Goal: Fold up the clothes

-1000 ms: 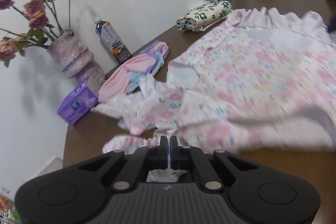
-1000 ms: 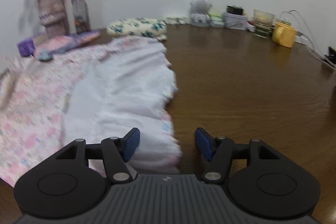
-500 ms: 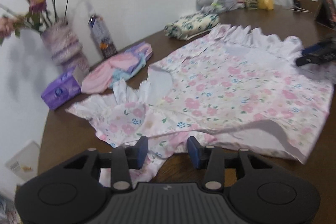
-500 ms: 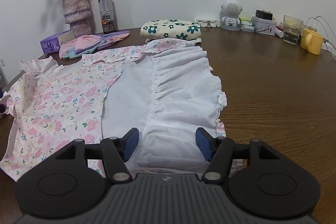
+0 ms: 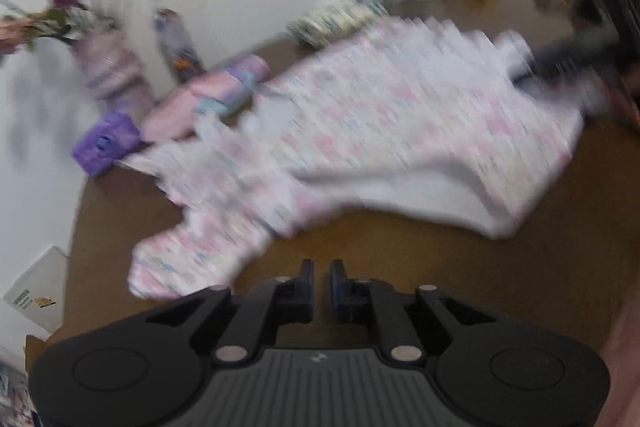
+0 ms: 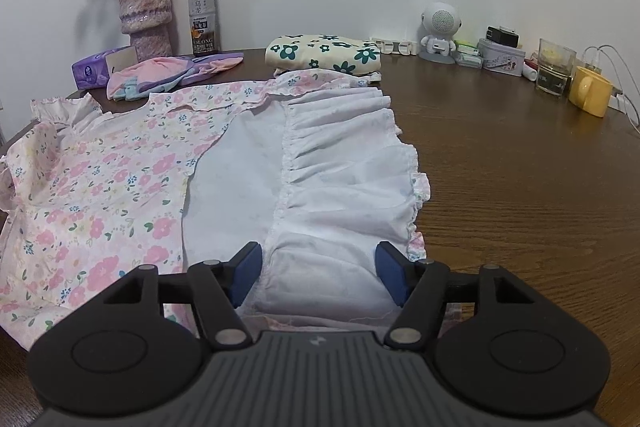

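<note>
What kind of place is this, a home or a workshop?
Probably a home: a brown wooden table against a white wall holds a purple vase of dried roses, a yellow mug and a floral pink dress.

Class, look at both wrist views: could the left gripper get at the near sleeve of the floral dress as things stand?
Probably yes. The left gripper hangs over bare table, jaws nearly closed and empty, having just been closing; the floral dress sleeve lies beside it, nothing between.
</note>
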